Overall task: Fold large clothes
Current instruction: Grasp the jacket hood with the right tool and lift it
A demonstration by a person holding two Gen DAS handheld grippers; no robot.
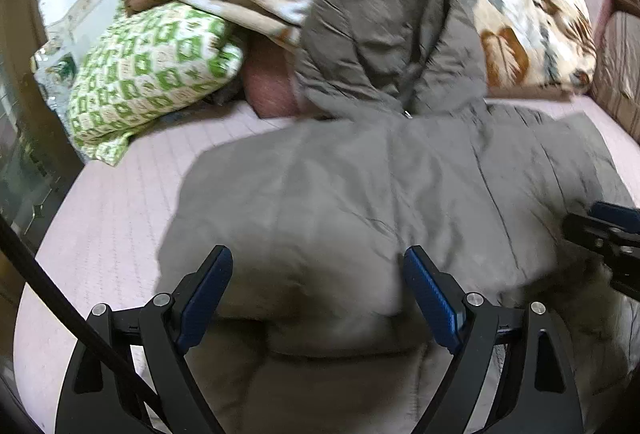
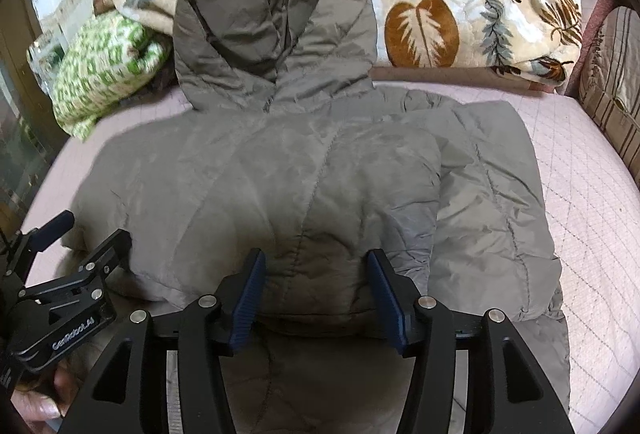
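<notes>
I see the grey-brown quilted hooded jacket (image 2: pixel 304 169) flat on the pink bed (image 2: pixel 592 201). My right claw (image 2: pixel 316 298) straddles its folded part, pads unclenched. My left claw (image 1: pixel 318 298) gapes over it.

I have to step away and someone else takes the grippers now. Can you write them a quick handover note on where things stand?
Left gripper: open, above the near left part of the jacket, holding nothing.
Right gripper: open, a puffy fold of the jacket between its jaws; the pads do not seem to press it.
The grey hooded jacket lies flat on the pink bed, hood propped against the leaf blanket, green pillow to the left.
Done: both sides look folded inward over the middle.
Left: fold hood and hem in, tidy the bundle.
</notes>
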